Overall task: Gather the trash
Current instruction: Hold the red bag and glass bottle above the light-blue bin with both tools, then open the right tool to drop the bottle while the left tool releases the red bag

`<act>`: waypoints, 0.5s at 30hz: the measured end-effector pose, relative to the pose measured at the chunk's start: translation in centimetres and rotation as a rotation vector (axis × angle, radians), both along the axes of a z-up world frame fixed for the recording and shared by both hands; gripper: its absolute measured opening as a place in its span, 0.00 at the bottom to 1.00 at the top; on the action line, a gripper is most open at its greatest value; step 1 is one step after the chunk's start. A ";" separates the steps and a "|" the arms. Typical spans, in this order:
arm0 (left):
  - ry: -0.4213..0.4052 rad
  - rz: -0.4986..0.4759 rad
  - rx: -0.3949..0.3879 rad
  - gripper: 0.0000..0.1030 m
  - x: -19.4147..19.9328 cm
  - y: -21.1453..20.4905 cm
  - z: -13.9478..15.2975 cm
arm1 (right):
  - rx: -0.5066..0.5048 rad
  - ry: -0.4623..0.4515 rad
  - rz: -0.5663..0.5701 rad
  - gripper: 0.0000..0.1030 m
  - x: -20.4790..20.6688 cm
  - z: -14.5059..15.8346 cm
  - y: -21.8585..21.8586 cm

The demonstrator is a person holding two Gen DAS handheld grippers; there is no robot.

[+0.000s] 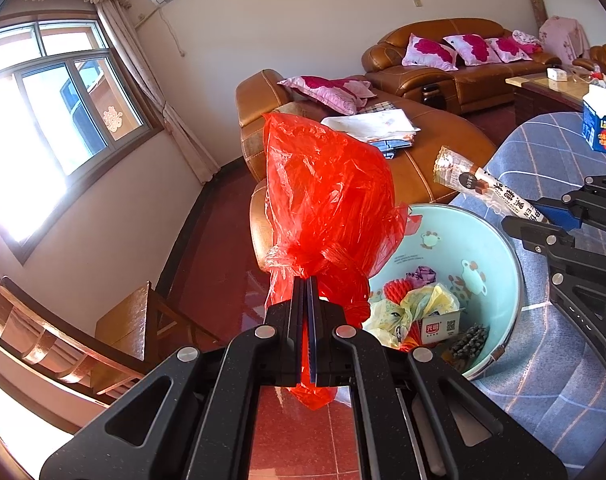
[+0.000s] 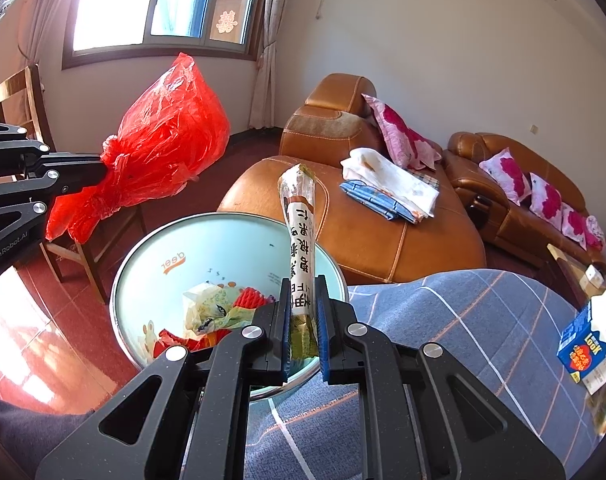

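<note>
Left gripper [image 1: 308, 280] has its jaws pinched tight on the knotted neck of the red plastic bag [image 1: 327, 196] — the bag balloons out ahead of it, held in the air beside the pale blue bin [image 1: 499, 264]. Right gripper [image 2: 301, 320] clamps the lower end of a long snack wrapper [image 2: 299, 240], upright over the bin's rim. Wrappers and a small carton lie inside the bin — a blue milk carton [image 2: 587, 344] sits on the checked surface [image 2: 443, 320].

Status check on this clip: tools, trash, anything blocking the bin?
Left tool shut on red plastic bag. Right tool shut on snack wrapper, above the bin. Bin already holds trash; mouth unobstructed.
</note>
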State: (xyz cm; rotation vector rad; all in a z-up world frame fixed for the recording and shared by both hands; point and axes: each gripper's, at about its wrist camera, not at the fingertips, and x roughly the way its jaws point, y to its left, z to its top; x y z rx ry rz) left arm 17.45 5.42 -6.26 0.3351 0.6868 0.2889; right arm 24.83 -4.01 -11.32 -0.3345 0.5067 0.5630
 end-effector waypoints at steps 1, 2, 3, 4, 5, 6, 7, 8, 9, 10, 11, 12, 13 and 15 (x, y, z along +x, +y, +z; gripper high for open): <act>0.000 0.000 -0.002 0.02 0.0 0.0 0.0 | 0.001 0.002 0.000 0.11 0.0 0.0 -0.1; 0.000 -0.001 -0.006 0.02 0.0 0.1 0.0 | 0.001 0.002 0.000 0.12 0.0 0.1 -0.1; -0.001 -0.003 -0.007 0.02 0.1 0.0 0.0 | 0.002 0.002 0.003 0.12 0.0 0.1 -0.1; -0.001 -0.004 -0.006 0.02 0.1 0.0 -0.1 | 0.002 0.002 0.005 0.12 0.0 0.1 -0.1; 0.000 -0.004 -0.007 0.02 0.1 0.1 -0.1 | 0.000 0.003 0.005 0.12 0.0 0.1 -0.1; 0.001 -0.006 -0.010 0.02 0.1 0.1 -0.1 | -0.002 0.004 0.005 0.12 0.0 0.1 -0.1; 0.000 -0.008 -0.011 0.02 0.1 0.1 -0.1 | -0.003 0.005 0.006 0.12 0.0 0.1 -0.1; -0.001 -0.008 -0.012 0.02 0.1 0.2 -0.1 | -0.004 0.004 0.006 0.12 0.0 0.1 -0.1; -0.001 -0.008 -0.015 0.03 0.1 0.3 0.0 | -0.004 0.004 0.005 0.13 0.0 0.0 -0.1; -0.005 -0.007 -0.023 0.06 0.1 0.4 0.0 | -0.004 0.003 0.002 0.13 0.1 0.0 -0.1; -0.011 -0.007 -0.028 0.09 0.0 0.4 0.0 | -0.002 0.002 0.001 0.17 0.1 0.0 -0.2; -0.016 -0.010 -0.025 0.17 -0.1 0.4 0.1 | -0.002 -0.004 -0.005 0.19 0.2 0.0 -0.2; -0.028 -0.011 -0.015 0.40 -0.2 0.3 0.2 | 0.001 -0.012 -0.012 0.24 0.1 0.1 -0.2; -0.047 -0.011 -0.001 0.50 -0.5 0.1 0.4 | 0.006 -0.016 -0.025 0.30 0.2 0.1 -0.4</act>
